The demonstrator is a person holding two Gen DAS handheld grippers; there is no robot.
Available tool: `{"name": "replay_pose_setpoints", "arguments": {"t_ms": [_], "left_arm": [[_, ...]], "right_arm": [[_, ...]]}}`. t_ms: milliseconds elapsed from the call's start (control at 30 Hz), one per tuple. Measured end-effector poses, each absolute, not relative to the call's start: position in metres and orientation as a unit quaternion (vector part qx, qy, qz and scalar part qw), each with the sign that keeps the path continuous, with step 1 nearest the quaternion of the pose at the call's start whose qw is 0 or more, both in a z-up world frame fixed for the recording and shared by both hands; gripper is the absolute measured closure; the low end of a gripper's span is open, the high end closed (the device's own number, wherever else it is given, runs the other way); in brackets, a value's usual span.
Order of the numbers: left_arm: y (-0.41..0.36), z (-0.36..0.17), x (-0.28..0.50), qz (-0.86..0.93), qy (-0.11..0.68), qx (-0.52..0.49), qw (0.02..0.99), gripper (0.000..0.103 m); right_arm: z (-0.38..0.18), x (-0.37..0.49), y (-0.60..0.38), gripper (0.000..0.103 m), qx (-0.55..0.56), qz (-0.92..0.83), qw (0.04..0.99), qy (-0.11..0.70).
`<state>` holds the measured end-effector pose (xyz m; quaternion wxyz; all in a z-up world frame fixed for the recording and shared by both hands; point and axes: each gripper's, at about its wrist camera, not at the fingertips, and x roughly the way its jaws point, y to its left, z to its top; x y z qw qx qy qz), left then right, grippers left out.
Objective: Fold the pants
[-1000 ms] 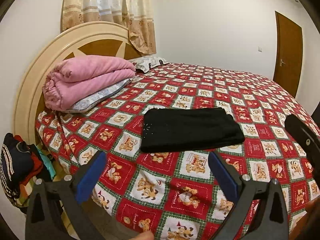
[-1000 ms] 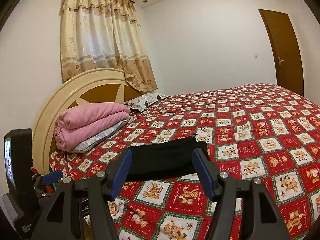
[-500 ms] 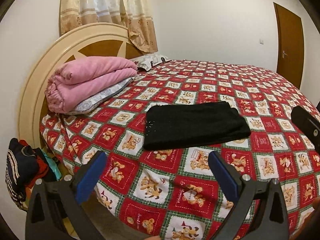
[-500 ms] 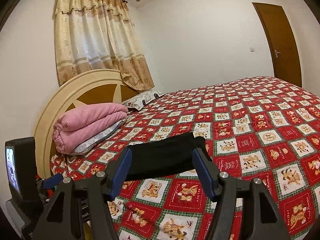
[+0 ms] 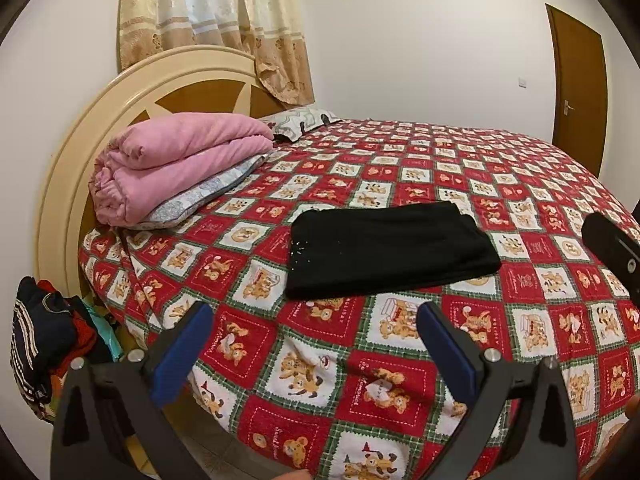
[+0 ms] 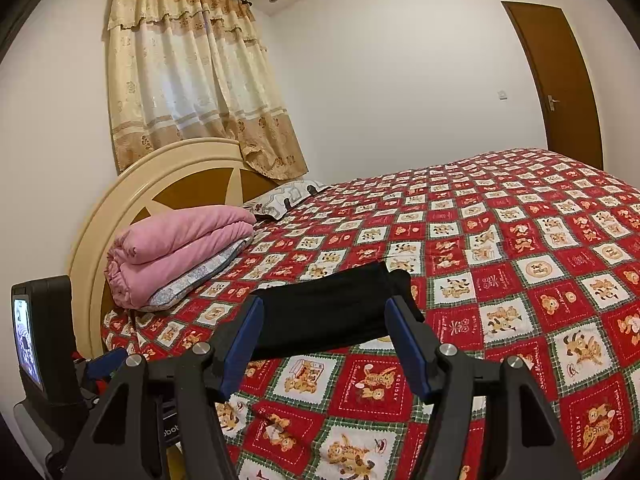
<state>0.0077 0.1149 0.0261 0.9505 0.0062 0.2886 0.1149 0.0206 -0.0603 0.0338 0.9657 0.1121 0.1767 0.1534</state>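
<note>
Bed point(image 5: 400, 392), covered with red bear-print quilt, taken as landmark. Pink blanket point(image 5: 180, 164) stacked at its headboard end. Black pants point(image 5: 384, 248), folded flat, laid near its front edge. Left gripper point(image 5: 316, 340) and right gripper point(image 6: 324, 332) held spread, empty, before that edge.

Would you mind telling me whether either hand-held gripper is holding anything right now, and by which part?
Nothing is held. The left hand-held gripper and right hand-held gripper are both open and clear of the folded black pants lying on the bed.
</note>
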Motion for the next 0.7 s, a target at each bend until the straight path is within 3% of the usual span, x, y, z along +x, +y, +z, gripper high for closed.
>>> {"name": "replay_pose_setpoints", "arguments": {"t_ms": [700], "left_arm": [[0.1167,0.0244,0.0088,0.117,0.288,0.004,0.95,0.0]], "right_arm": [[0.0319,0.0201,-0.0582,0.038,0.11,0.151,0.967,0.176]]}}
